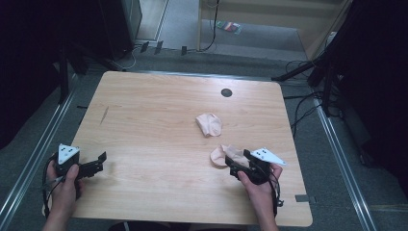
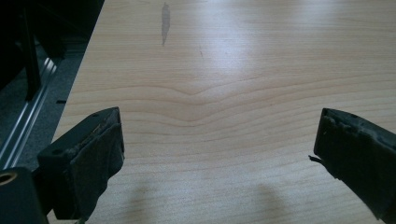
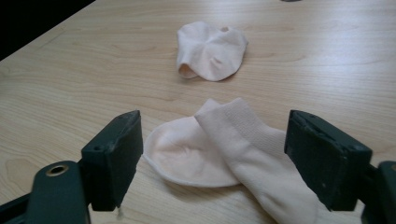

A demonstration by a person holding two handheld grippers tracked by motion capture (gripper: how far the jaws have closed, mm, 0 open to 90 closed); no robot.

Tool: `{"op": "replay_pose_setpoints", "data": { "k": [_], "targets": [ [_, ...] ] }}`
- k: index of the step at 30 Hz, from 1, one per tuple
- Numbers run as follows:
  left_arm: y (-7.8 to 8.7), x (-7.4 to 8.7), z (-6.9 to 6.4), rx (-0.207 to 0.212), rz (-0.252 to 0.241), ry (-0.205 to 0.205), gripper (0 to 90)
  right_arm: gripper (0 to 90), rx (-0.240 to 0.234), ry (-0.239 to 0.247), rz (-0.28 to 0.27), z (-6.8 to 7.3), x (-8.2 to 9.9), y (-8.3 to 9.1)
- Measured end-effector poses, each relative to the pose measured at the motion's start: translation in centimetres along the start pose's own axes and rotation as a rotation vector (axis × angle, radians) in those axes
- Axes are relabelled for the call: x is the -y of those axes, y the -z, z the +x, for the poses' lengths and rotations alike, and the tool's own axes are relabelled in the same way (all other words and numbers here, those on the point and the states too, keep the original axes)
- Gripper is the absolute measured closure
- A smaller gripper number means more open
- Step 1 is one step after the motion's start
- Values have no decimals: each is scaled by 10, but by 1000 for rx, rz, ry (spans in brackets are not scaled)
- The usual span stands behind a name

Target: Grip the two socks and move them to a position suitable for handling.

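Observation:
Two pale pink socks lie on the wooden table (image 1: 144, 110). The far sock (image 1: 209, 123) (image 3: 210, 49) is bunched up by itself right of the table's middle. The near sock (image 1: 222, 155) (image 3: 205, 154) lies flat with its ribbed cuff folded over. My right gripper (image 1: 239, 162) (image 3: 217, 128) is open, its jaws standing wide on either side of this sock, and the pads are not pressing on it. My left gripper (image 1: 100, 162) (image 2: 219, 126) is open over bare wood near the table's front left corner, with nothing between its jaws.
A dark round grommet (image 1: 226, 92) sits near the table's far edge. A short dark streak (image 1: 105, 114) (image 2: 165, 23) marks the wood at the left. Metal floor rails (image 1: 29, 163) run along both sides, and cables (image 1: 303, 103) lie on the floor at the right.

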State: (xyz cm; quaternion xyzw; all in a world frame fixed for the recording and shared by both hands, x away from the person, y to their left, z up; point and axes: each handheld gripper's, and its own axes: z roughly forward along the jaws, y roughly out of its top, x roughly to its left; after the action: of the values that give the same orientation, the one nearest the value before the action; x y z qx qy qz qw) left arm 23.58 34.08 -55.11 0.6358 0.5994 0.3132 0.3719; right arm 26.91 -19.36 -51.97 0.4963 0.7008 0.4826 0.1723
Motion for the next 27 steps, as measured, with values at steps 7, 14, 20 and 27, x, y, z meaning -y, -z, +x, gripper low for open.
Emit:
{"op": "replay_pose_setpoints", "data": {
  "k": [7, 14, 20, 27],
  "targets": [
    [0, 0, 0, 2, 4, -1, 20, 216, 33, 28, 67, 4, 3, -20],
    [0, 0, 0, 3, 5, 0, 20, 220, 86, 59, 123, 3, 5, -34],
    [0, 0, 0, 2, 6, -1, 20, 225, 155, 99, 185, 8, 5, -49],
    [0, 0, 1, 3, 4, 2, 20, 313, 263, 149, 212, 17, 5, -57]
  ]
}}
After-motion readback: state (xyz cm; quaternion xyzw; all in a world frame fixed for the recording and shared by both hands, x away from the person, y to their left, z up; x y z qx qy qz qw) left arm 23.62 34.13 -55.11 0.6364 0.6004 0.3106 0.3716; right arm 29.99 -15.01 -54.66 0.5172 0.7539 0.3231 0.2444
